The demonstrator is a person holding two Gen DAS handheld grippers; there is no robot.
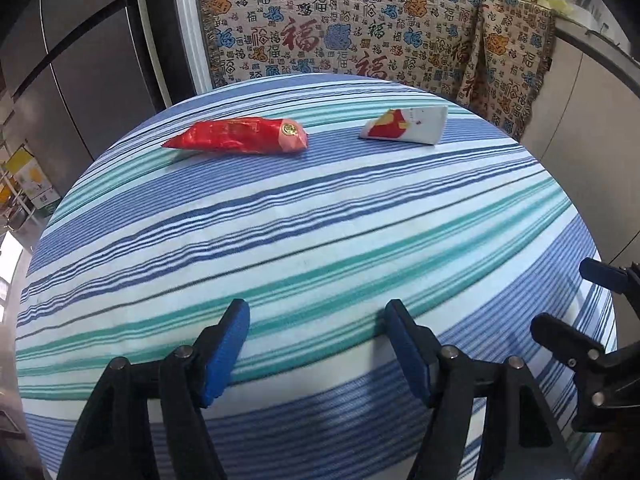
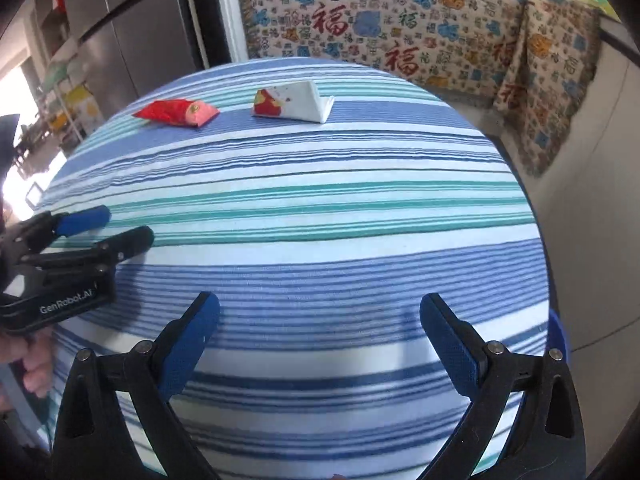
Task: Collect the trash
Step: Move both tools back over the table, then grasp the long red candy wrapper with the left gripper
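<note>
Red wrapper (image 1: 240, 136) far across table, left hand-held gripper (image 1: 316, 344) empty

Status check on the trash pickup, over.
Left gripper and right gripper: jaws open, empty, over the near side of the striped table. Red wrapper and white folded packet lie at the far edge, untouched. Nothing between.

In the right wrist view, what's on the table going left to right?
Left gripper → red wrapper → white and red carton, all on the striped tablecloth.
</note>
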